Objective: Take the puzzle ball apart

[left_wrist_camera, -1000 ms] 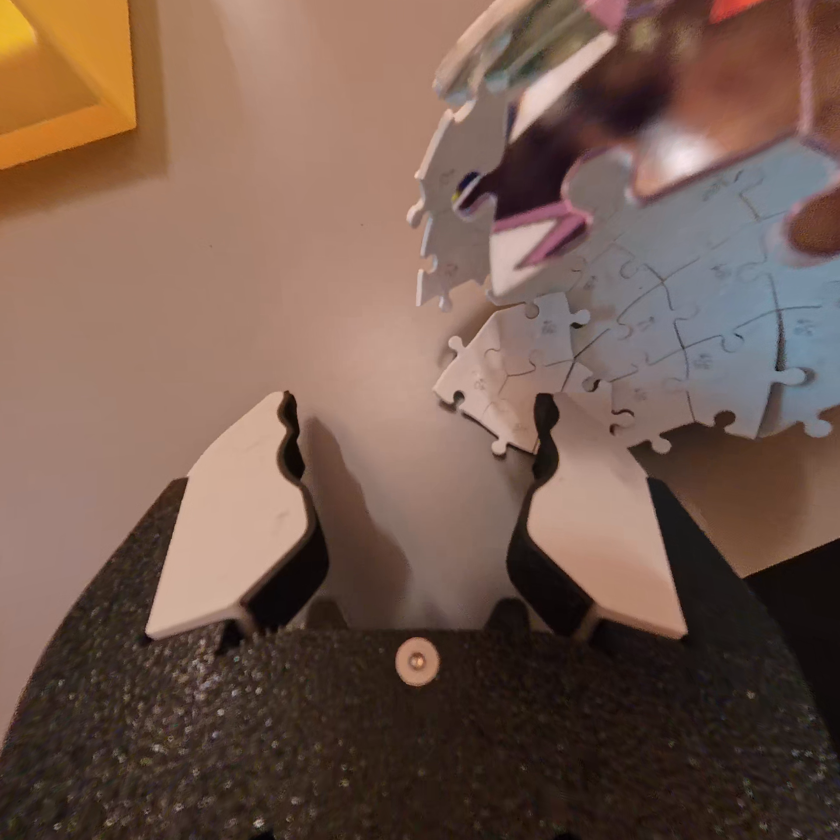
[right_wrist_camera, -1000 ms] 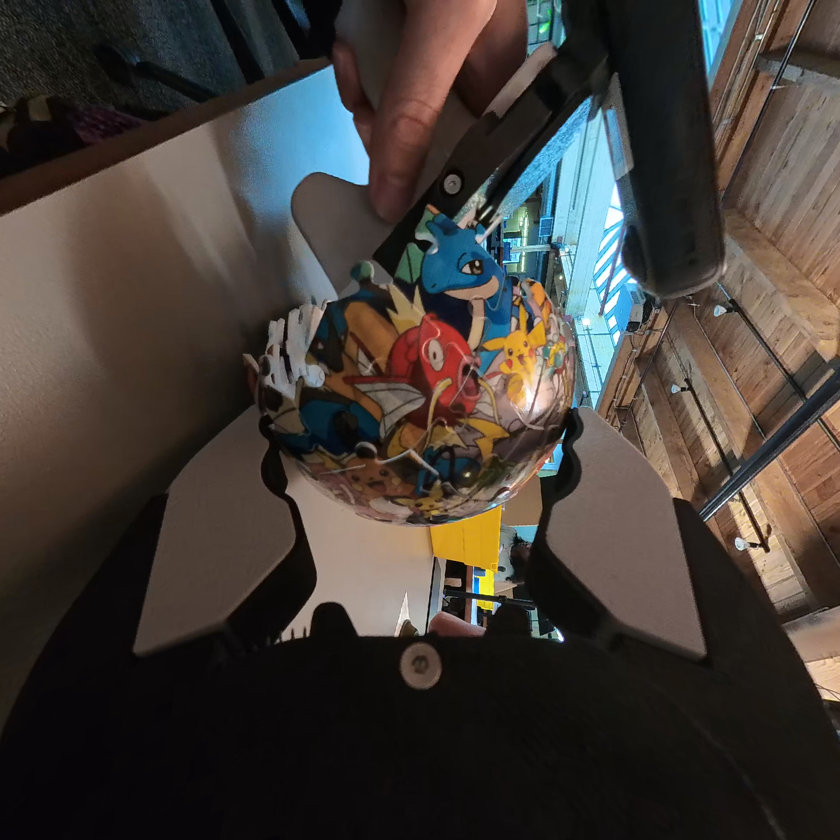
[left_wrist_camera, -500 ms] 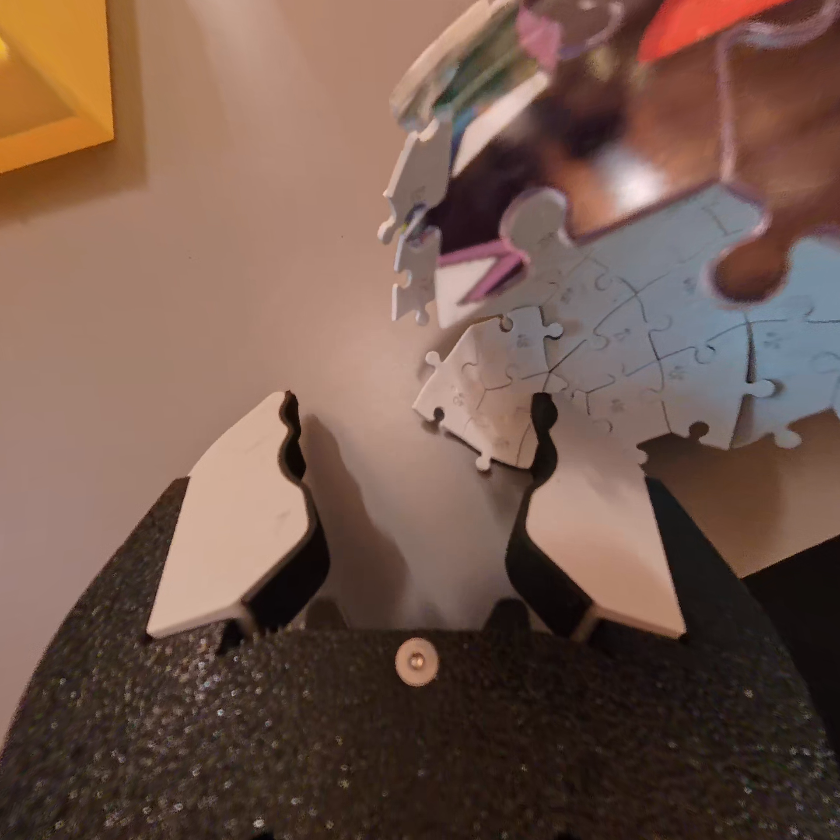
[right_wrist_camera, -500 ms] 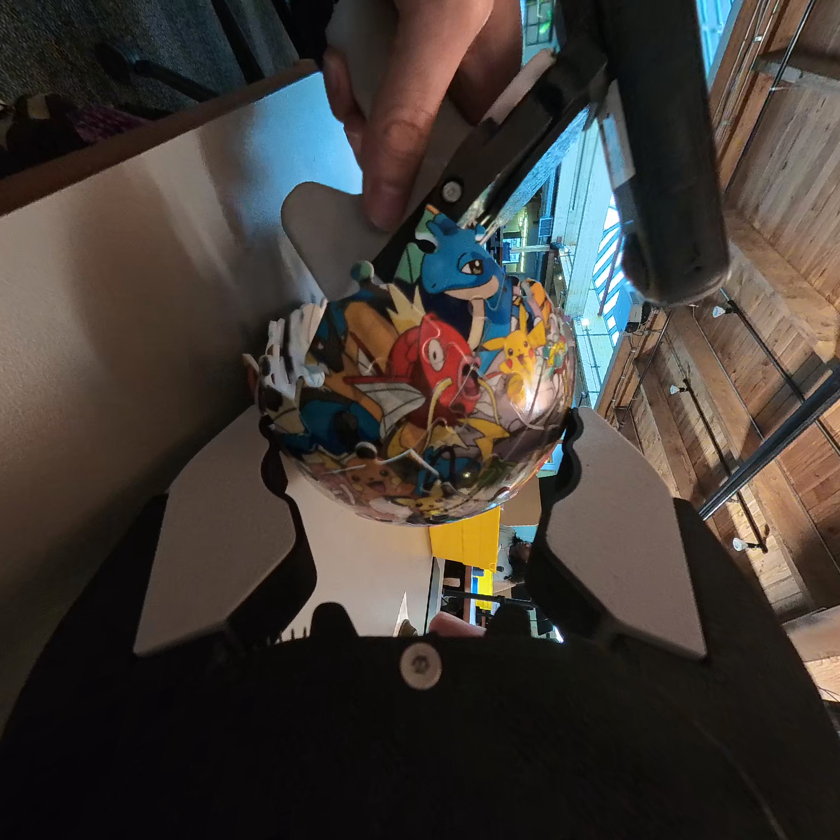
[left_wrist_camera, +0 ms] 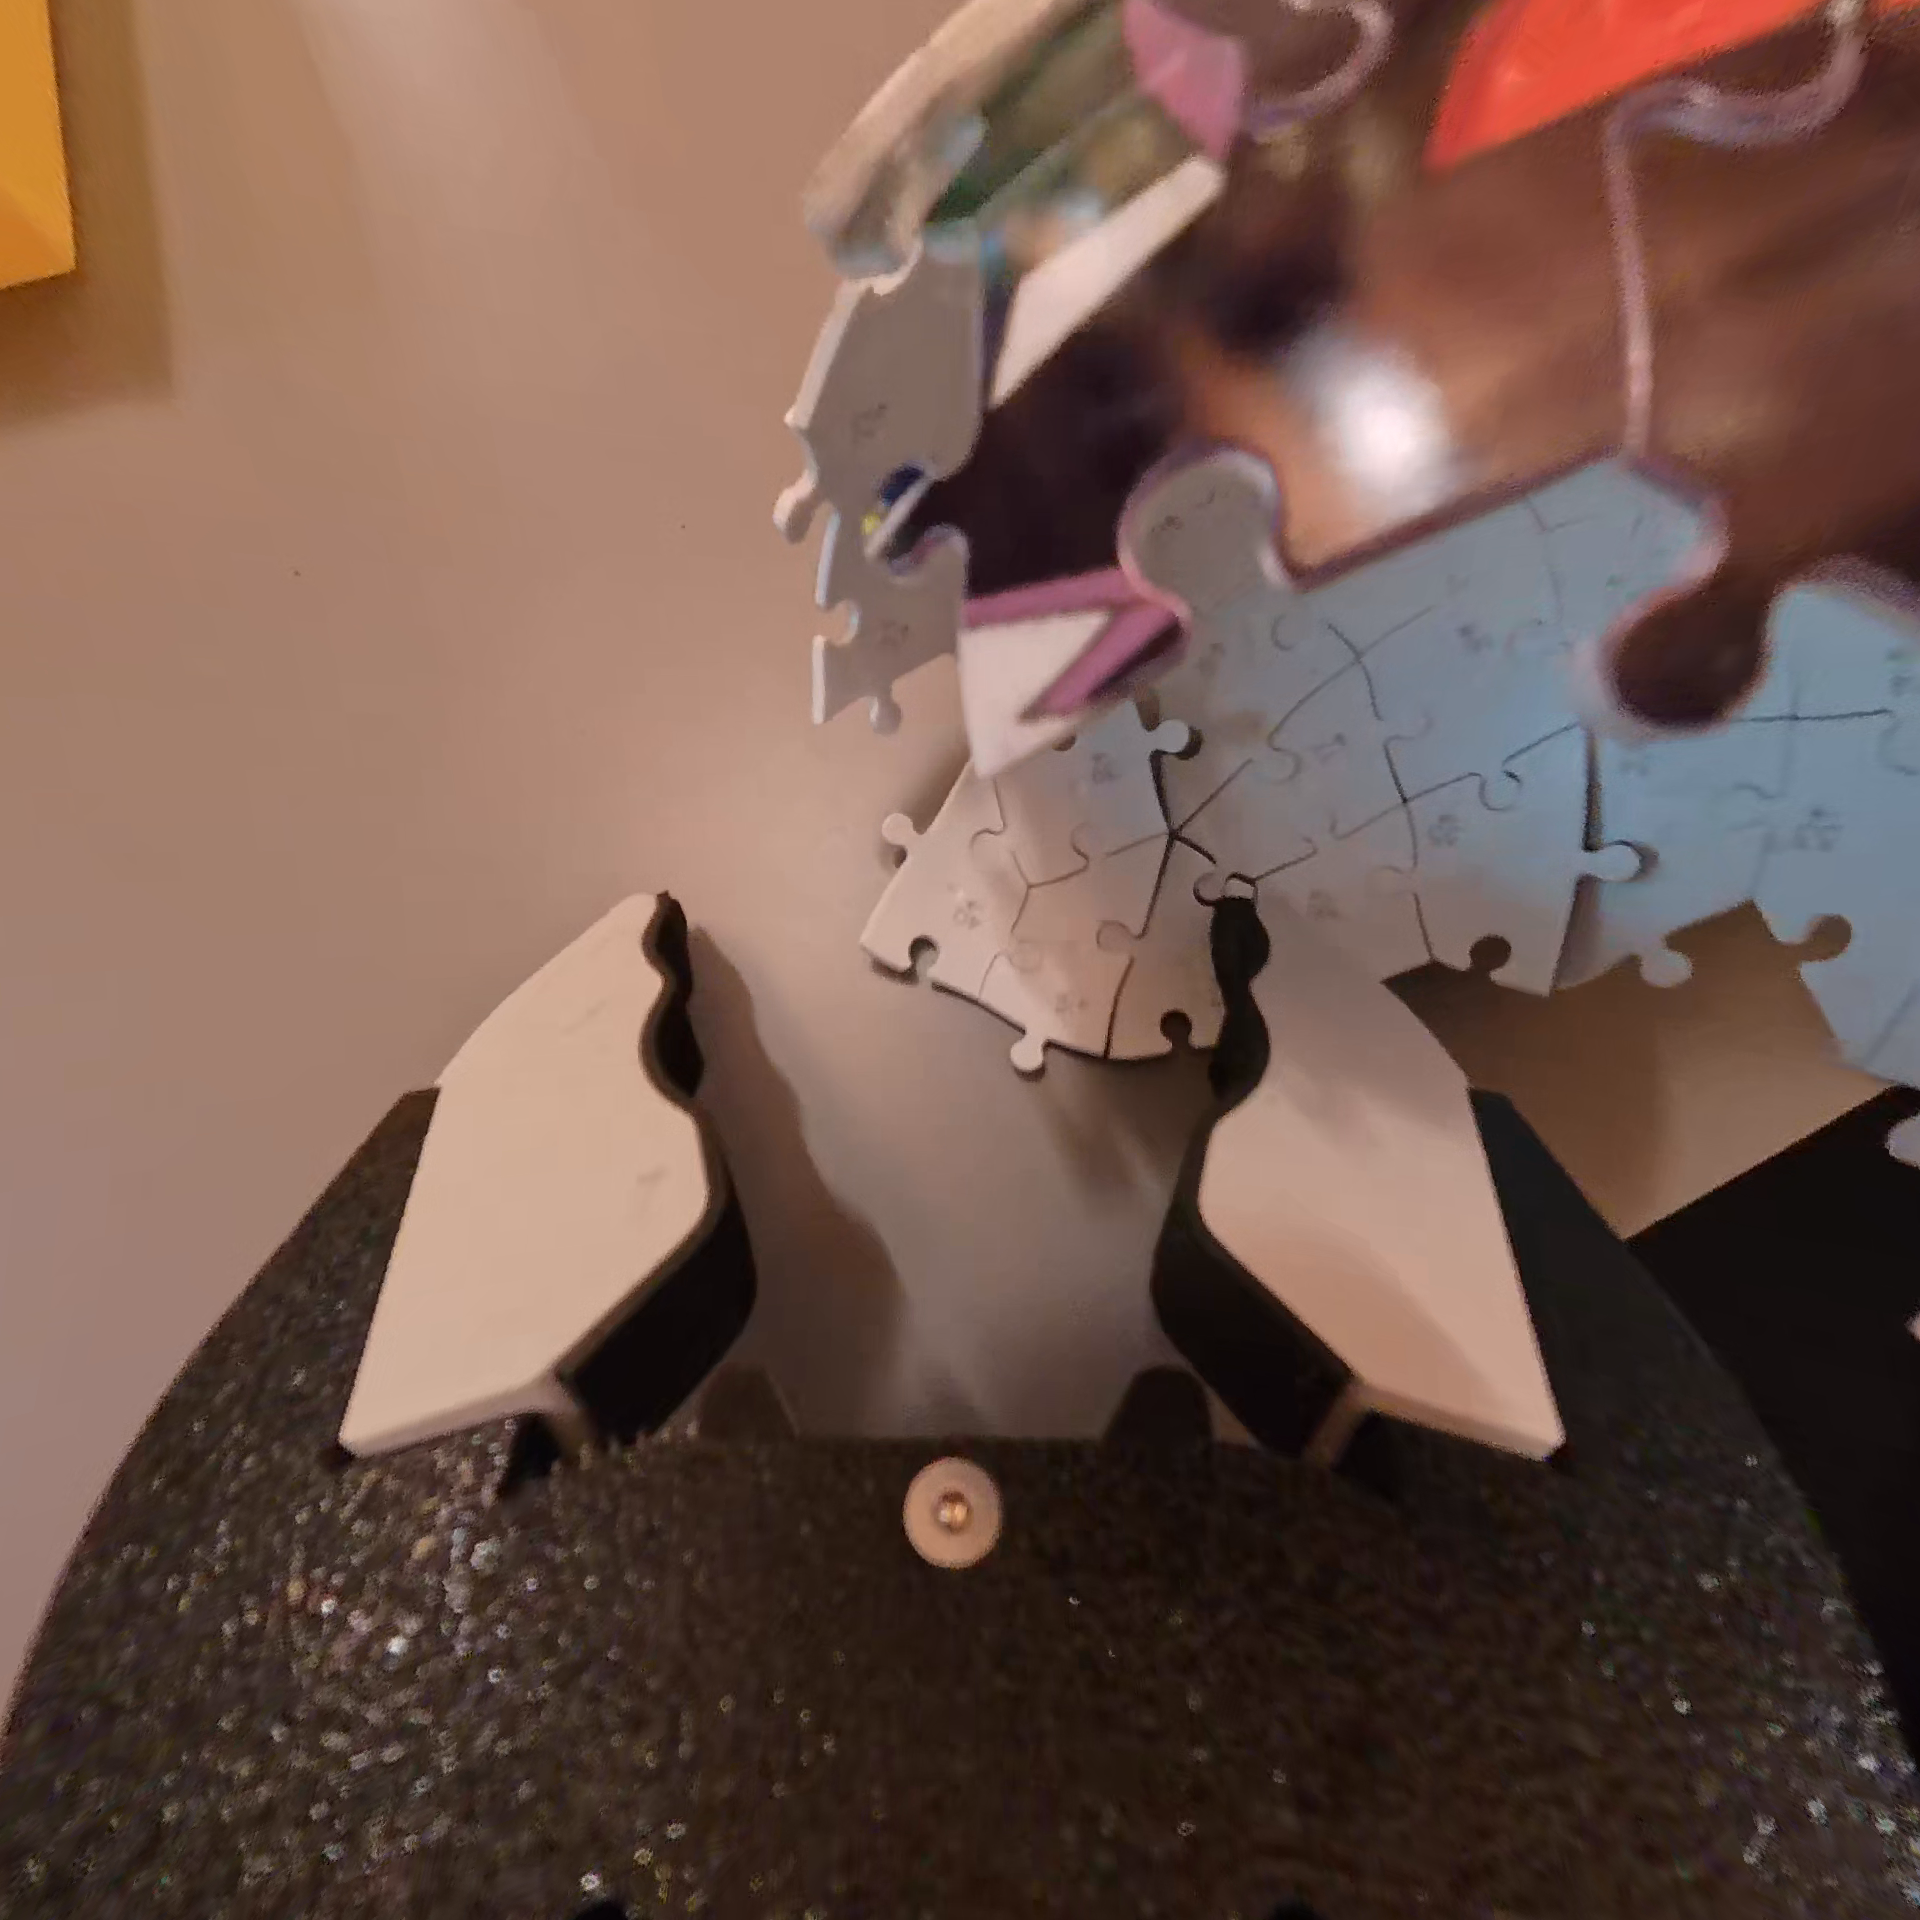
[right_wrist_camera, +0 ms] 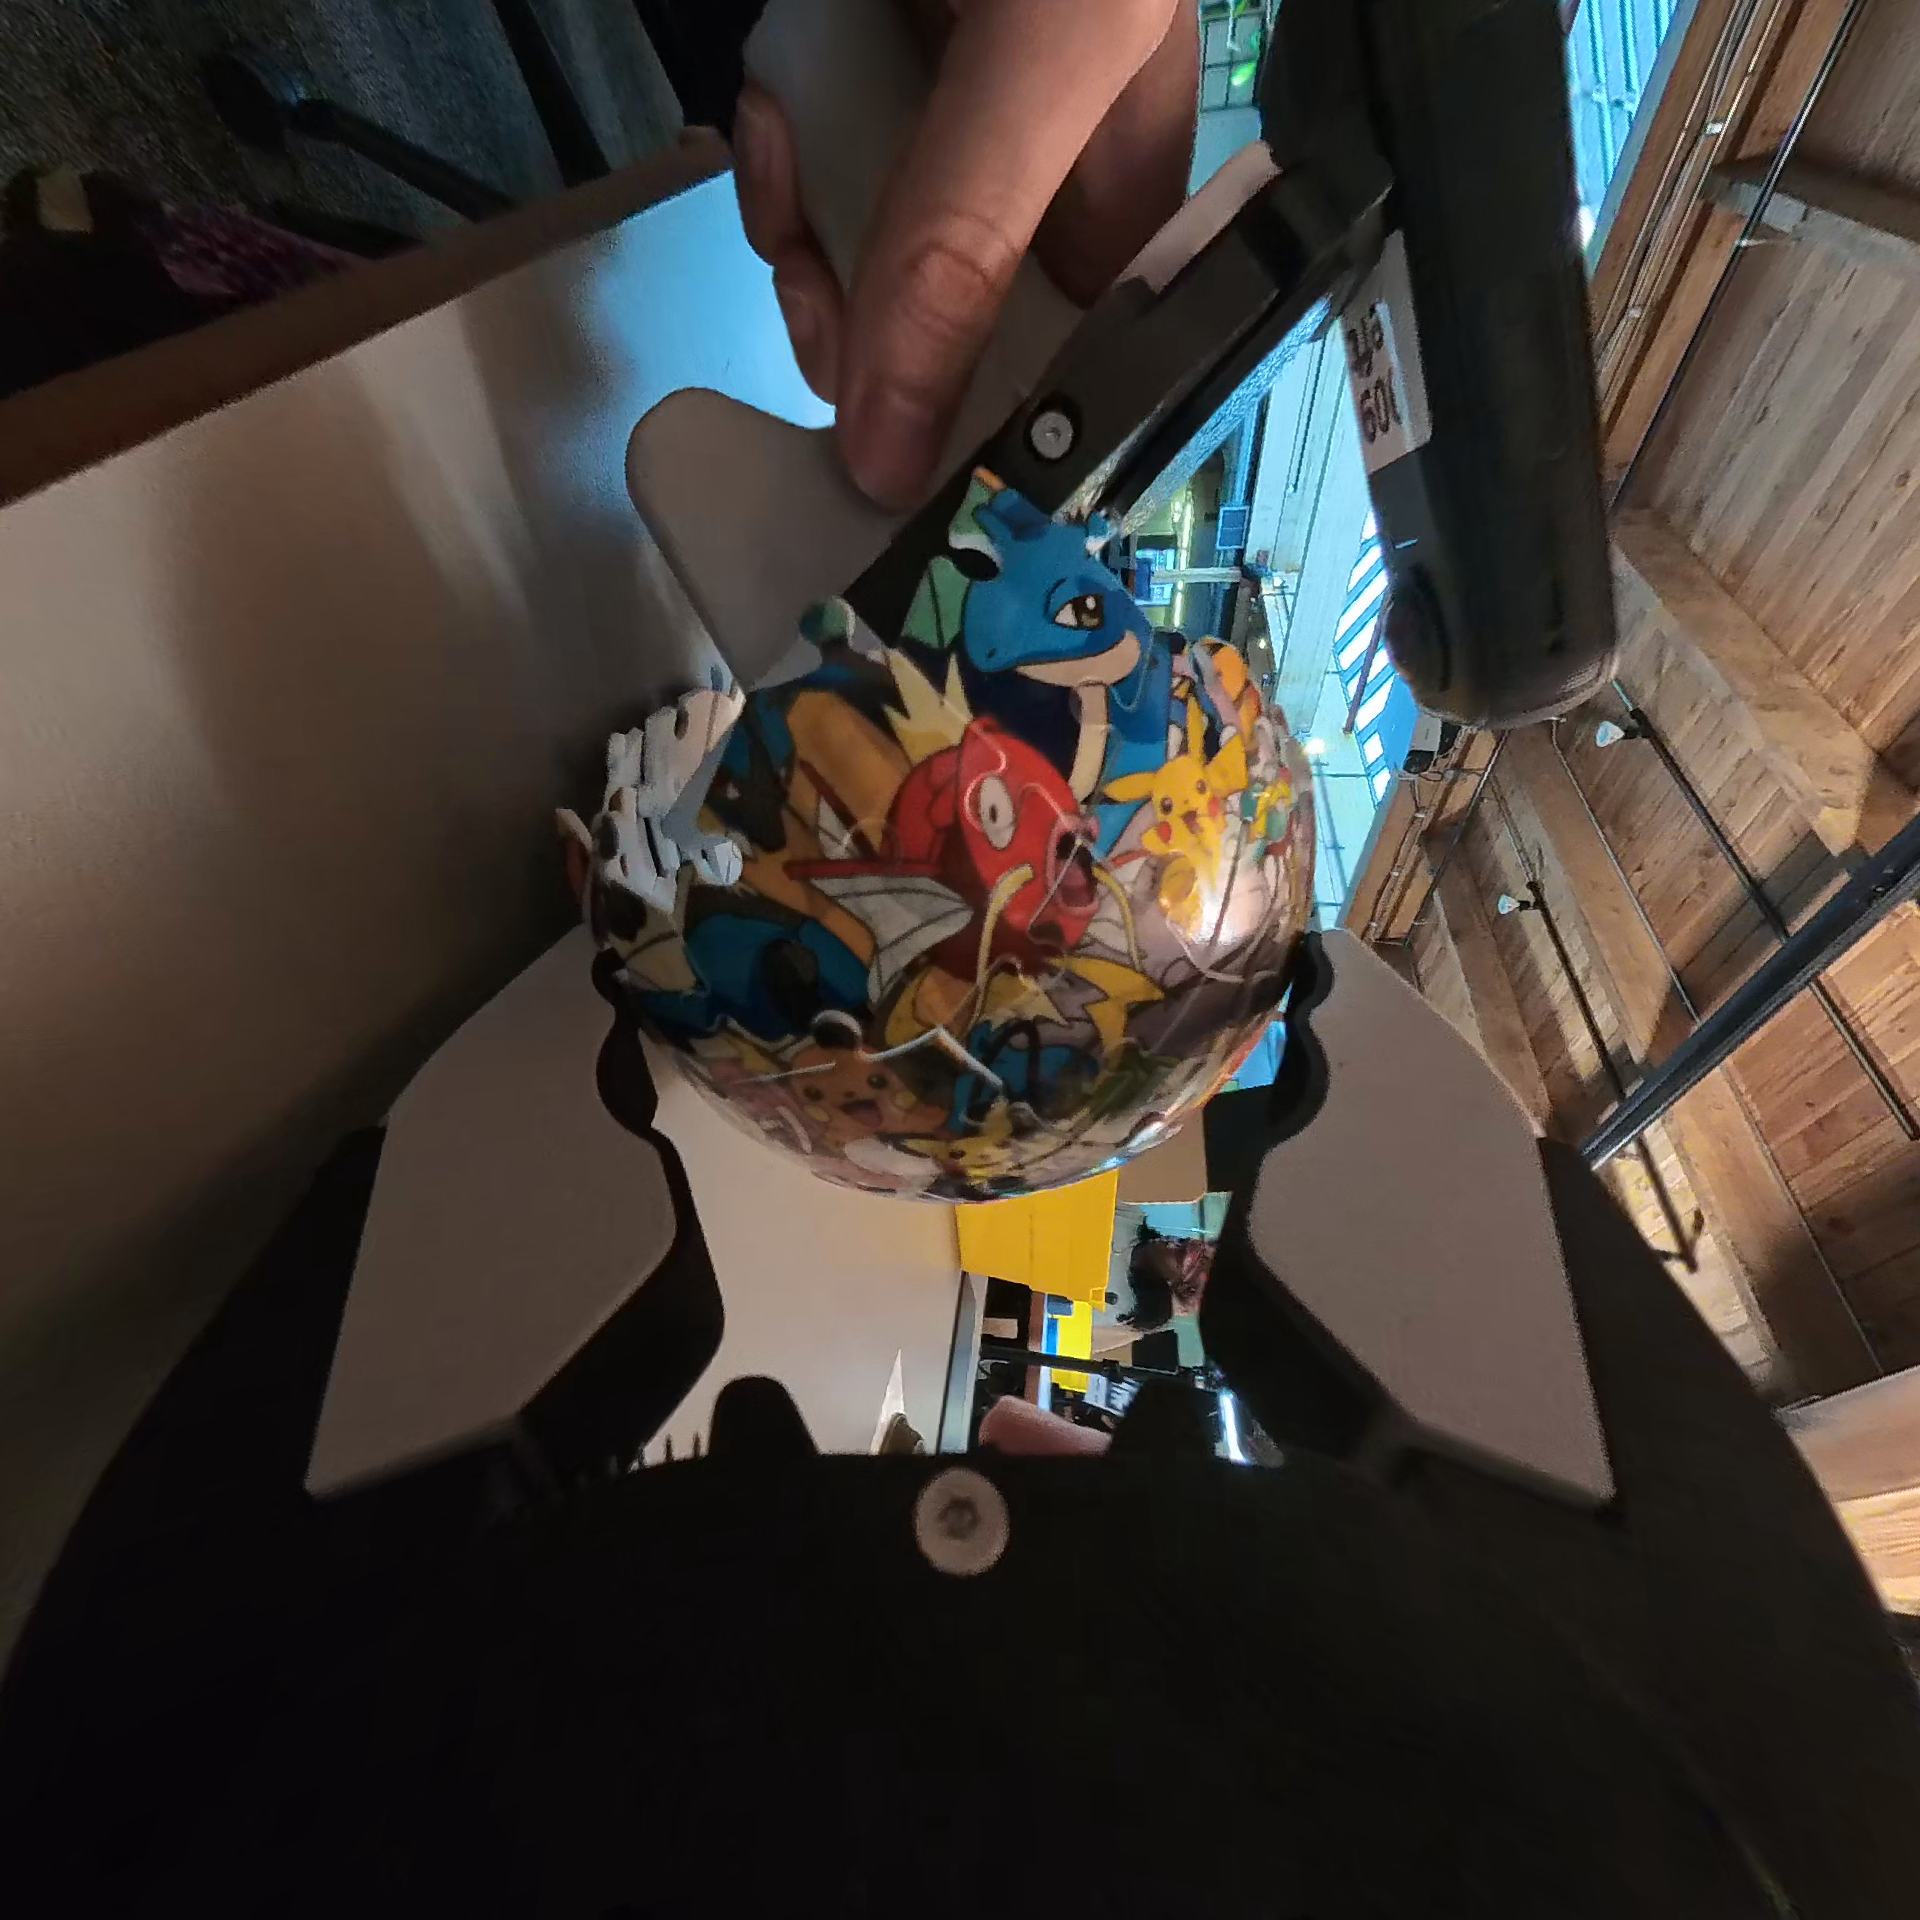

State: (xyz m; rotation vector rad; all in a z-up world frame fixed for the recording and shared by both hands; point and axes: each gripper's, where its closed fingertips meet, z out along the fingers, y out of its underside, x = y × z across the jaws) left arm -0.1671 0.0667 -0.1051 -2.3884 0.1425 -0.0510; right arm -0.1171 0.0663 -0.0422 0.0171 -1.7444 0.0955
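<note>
The puzzle ball [right_wrist_camera: 956, 914] is glossy with colourful cartoon figures and has a ragged broken edge on its left side. My right gripper [right_wrist_camera: 961, 971] is shut on it, one fingertip on each side, and holds it above the pale table [right_wrist_camera: 260, 727]. In the left wrist view I look into the ball's open shell [left_wrist_camera: 1455, 790], showing grey piece backs. A loose flap of joined pieces [left_wrist_camera: 1049, 935] hangs between the fingers of my open left gripper [left_wrist_camera: 951, 935], next to its right fingertip. In the right wrist view a hand [right_wrist_camera: 935, 260] holds the left gripper, whose grey finger [right_wrist_camera: 727, 520] is at the broken edge.
A yellow box [left_wrist_camera: 31, 135] sits at the far left of the beige tabletop [left_wrist_camera: 416, 623]. Behind the ball in the right wrist view are a yellow bin [right_wrist_camera: 1029, 1236] and wooden planking [right_wrist_camera: 1766, 831]. The left gripper's black body [right_wrist_camera: 1486, 364] is above the ball.
In the left wrist view the ball's broken edge has shifted left, so the hanging flap now lies between the left fingers. The right gripper's hold on the ball is unchanged.
</note>
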